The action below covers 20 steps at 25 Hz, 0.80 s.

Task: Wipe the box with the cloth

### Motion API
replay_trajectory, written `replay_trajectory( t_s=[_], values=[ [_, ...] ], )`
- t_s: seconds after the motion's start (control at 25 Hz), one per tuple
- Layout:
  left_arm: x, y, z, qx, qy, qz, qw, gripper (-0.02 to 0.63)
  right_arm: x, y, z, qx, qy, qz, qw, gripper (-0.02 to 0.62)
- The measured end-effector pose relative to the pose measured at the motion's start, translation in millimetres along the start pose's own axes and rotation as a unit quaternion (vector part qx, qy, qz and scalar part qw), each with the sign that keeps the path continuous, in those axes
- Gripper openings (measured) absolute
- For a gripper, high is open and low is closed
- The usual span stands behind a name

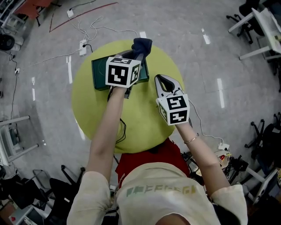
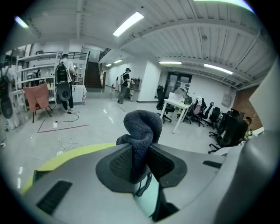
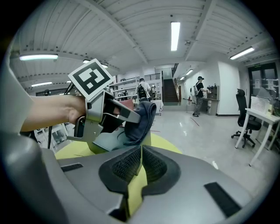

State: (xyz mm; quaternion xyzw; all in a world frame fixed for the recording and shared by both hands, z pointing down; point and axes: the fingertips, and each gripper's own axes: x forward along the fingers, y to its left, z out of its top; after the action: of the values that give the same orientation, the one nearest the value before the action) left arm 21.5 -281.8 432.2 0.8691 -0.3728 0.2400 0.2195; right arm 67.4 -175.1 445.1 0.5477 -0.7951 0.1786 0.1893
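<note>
White cables and a power strip (image 1: 83,45) trail over the grey floor off the table's far left side. The round yellow-green table (image 1: 140,127) carries one thing, a dark green box (image 1: 100,70), lying flat on the far left part of the top, close to the far edge.

The left gripper (image 2: 140,162) hangs over the box's right half, its marker cube above the lid. Its jaws are clamped tight on a dark blue knitted cloth (image 2: 142,127). The cloth bunches up in a thick fold past the tips, and a thin loop of it dangles behind the pads. From overhead that bunch sits at the box's far right corner, and from the right gripper view its lower end drapes down to the box top there. I can't say for sure that it presses on it.

The right gripper (image 3: 140,165) is further right, over bare table near the right edge, just beside the box and apart from it. Its jaws are drawn together with nothing between them, only the table's yellow-green showing below.

Office chairs (image 1: 240,13) and white desks stand off to the right.
</note>
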Motion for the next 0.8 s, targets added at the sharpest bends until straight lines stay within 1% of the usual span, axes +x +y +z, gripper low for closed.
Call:
replay_trajectory(
  t_s=[0.16, 0.36, 0.6, 0.8],
  values=[
    [5.8, 8.1, -15.1, 0.017, 0.024, 0.017, 0.9994, 0.092, 5.5, 6.5, -1.8, -0.004, 0.003, 0.013, 1.000, 0.040],
    [-8.0, 27.9, -26.7, 0.029, 0.034, 0.041, 0.9981, 0.092, 13.5, 24.8, -1.6, -0.013, 0.010, 0.031, 0.999, 0.040],
    [-35.7, 65.4, -38.4, 0.016, 0.035, 0.072, 0.9966, 0.092, 25.1, 45.5, 1.7, -0.029, 0.014, 0.046, 0.998, 0.039],
    [-61.6, 93.9, -49.8, 0.020, 0.043, 0.110, 0.9928, 0.092, 27.9, 63.0, -0.9, -0.038, 0.020, 0.060, 0.997, 0.038]
  ],
)
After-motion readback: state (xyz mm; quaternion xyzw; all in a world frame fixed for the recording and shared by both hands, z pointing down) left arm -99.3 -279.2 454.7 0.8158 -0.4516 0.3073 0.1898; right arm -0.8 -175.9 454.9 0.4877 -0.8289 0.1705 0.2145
